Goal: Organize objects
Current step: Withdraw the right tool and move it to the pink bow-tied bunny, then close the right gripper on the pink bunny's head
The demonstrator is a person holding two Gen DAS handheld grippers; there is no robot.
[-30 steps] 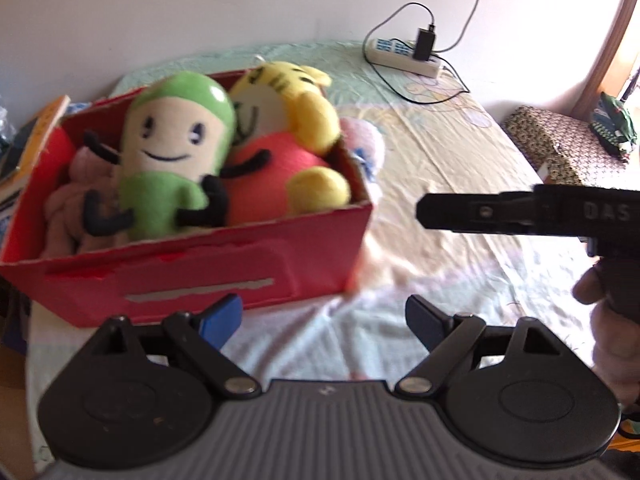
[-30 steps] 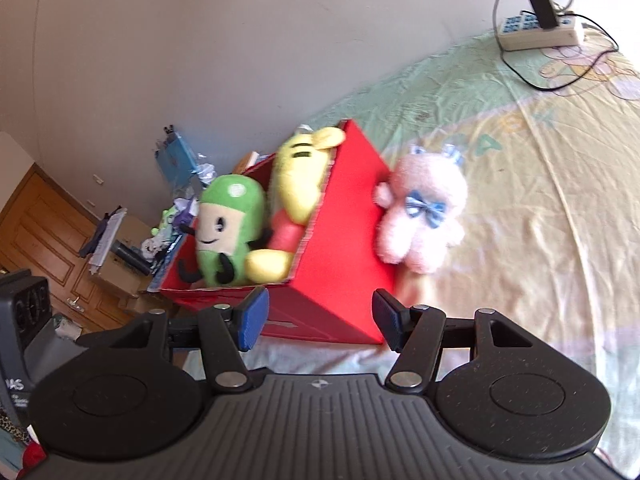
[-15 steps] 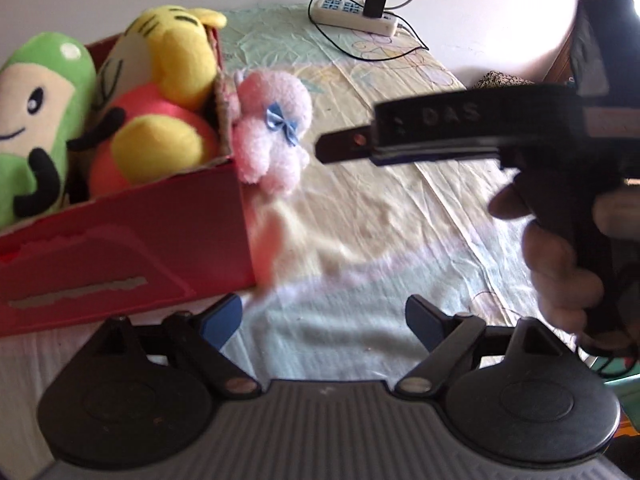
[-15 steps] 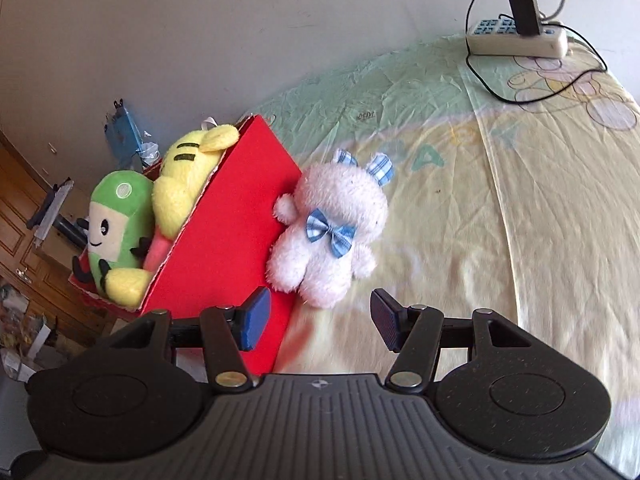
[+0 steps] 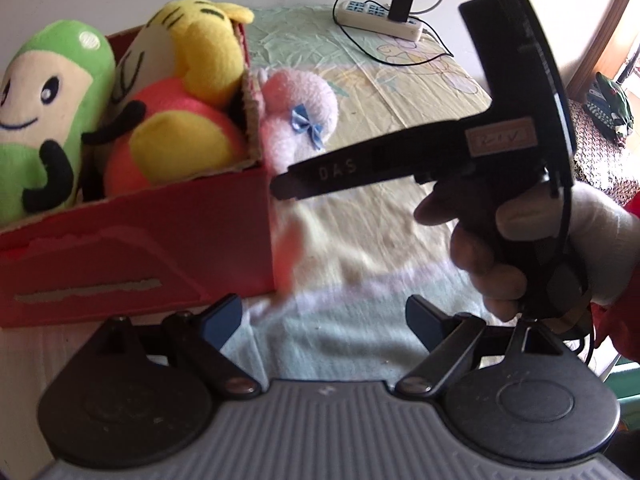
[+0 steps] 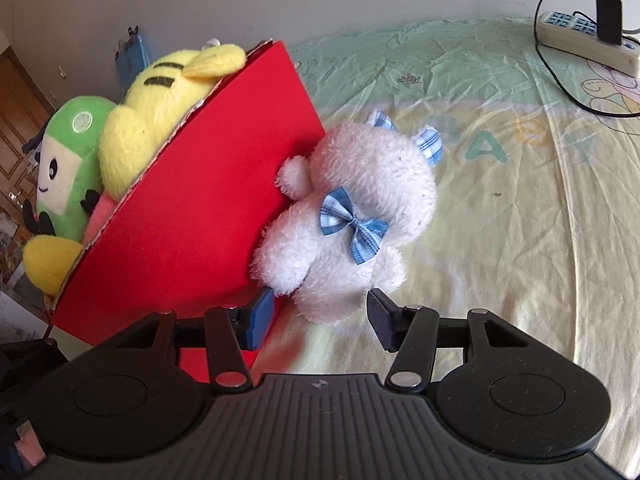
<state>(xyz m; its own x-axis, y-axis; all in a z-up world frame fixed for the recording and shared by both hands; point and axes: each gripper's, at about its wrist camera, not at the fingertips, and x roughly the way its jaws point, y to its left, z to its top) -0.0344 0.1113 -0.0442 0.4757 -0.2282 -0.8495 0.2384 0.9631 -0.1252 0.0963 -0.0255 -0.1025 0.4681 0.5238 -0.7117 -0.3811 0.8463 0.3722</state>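
Observation:
A red box [image 5: 136, 236] on the bed holds a green plush [image 5: 48, 116] and a yellow plush [image 5: 192, 64] with an orange belly. A pale pink plush with a blue bow [image 6: 352, 216] lies on the sheet against the box's right side; it also shows in the left wrist view [image 5: 296, 116]. My right gripper [image 6: 320, 314] is open and empty, its fingertips on either side of the plush's feet. In the left wrist view my right gripper [image 5: 280, 188] reaches toward the pink plush. My left gripper [image 5: 322, 316] is open and empty, low before the box's corner.
A white power strip [image 5: 380, 20] with a black charger and cables lies at the far end of the bed, also visible in the right wrist view [image 6: 584, 40]. A patterned cushion [image 5: 600, 160] is at the right. Wooden furniture and clutter [image 6: 16, 128] stand left of the box.
My right gripper has moved forward and closer to the pink plush, which now sits between its fingertips. My left gripper has swung right, so the box has shifted left in its view.

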